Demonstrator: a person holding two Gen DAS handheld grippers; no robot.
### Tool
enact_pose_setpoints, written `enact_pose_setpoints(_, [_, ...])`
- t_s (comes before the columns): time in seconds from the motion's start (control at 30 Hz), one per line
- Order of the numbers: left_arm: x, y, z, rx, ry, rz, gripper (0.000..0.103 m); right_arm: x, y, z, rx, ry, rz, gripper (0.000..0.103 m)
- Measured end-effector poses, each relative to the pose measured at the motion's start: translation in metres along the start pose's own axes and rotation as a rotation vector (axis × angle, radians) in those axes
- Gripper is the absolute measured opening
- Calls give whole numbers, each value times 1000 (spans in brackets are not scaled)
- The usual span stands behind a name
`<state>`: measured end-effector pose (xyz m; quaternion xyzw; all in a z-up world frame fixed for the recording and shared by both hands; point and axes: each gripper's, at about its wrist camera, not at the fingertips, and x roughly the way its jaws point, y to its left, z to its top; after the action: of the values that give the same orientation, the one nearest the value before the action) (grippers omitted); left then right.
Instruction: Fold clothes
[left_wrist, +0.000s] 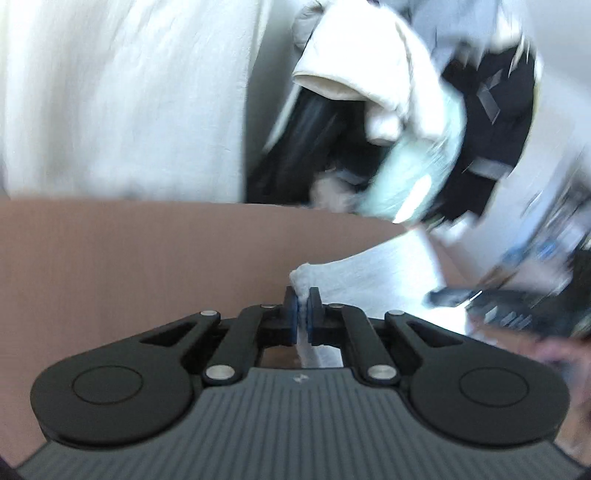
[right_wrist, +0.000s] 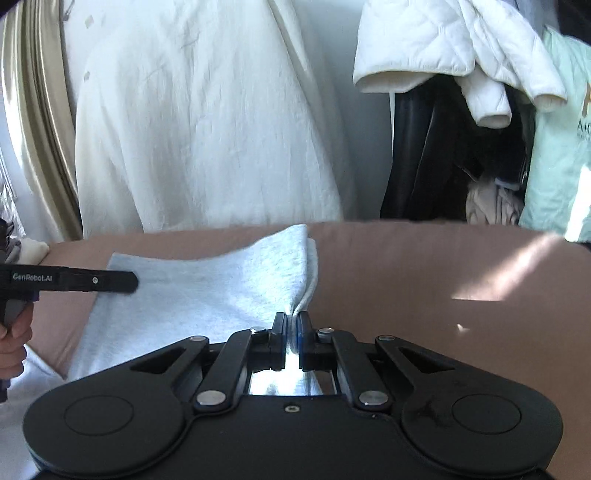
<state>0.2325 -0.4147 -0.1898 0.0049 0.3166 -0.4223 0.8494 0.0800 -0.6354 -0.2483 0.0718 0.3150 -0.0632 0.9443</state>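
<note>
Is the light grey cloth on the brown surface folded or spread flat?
Folded: the grey cloth shows two layers at its far right corner.

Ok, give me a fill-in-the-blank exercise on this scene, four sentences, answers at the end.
1. The left gripper is shut on a corner of the light grey ____.
2. The right gripper is ____ on another corner of the cloth.
3. The cloth lies on a ____-coloured surface.
4. Behind the surface hangs a quilted white ____ with its sleeve dangling.

Missing words: cloth; shut; pinkish-brown; jacket.
</note>
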Motion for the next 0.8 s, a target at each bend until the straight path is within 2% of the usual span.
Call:
enact_pose_setpoints(0.07, [16,-11,-9,90,93,119,11,17,1,-1,-23,64,-95,7])
enact_pose_setpoints(0.13, [15,-11,-17,107,125,139,14,27,-3,-1,-11,111,-243,11])
enact_pose_setpoints(0.17, [8,-8,-19,88,112,124,17,24,-9,0,37,102,-286,18])
enact_pose_setpoints(0.2, [-4,-2,-21,73,107,113,27,17,-17,0,96,90,-281,25])
enact_pose_setpoints(0.23, [-16,4,-21,67,108,109,34,8,-24,-1,153,81,-251,29])
enact_pose_setpoints(0.27, [-26,6,-21,67,104,115,36,-3,-32,-3,207,69,-218,33])
enact_pose_setpoints(0.37, [-62,20,-27,47,104,137,42,-39,-48,-16,301,73,-58,36])
enact_pose_setpoints(0.43, [-81,28,-34,14,123,115,42,-60,-54,-27,296,94,48,37])
enact_pose_setpoints(0.5, [-96,32,-40,-30,145,87,42,-70,-52,-39,267,138,108,47])
enact_pose_setpoints(0.57, [-110,33,-49,-58,161,73,42,-73,-47,-54,240,212,134,61])
enact_pose_setpoints(0.6, [-115,33,-54,-59,168,73,42,-70,-42,-63,213,243,104,59])
enact_pose_setpoints(0.63, [-122,30,-59,-49,170,78,41,-68,-36,-71,175,261,52,48])
enact_pose_setpoints(0.67, [-128,27,-63,-24,174,93,39,-70,-33,-76,161,258,17,9])
enact_pose_setpoints(0.8, [-150,19,-80,103,213,214,39,-95,-29,-85,191,183,-74,7])
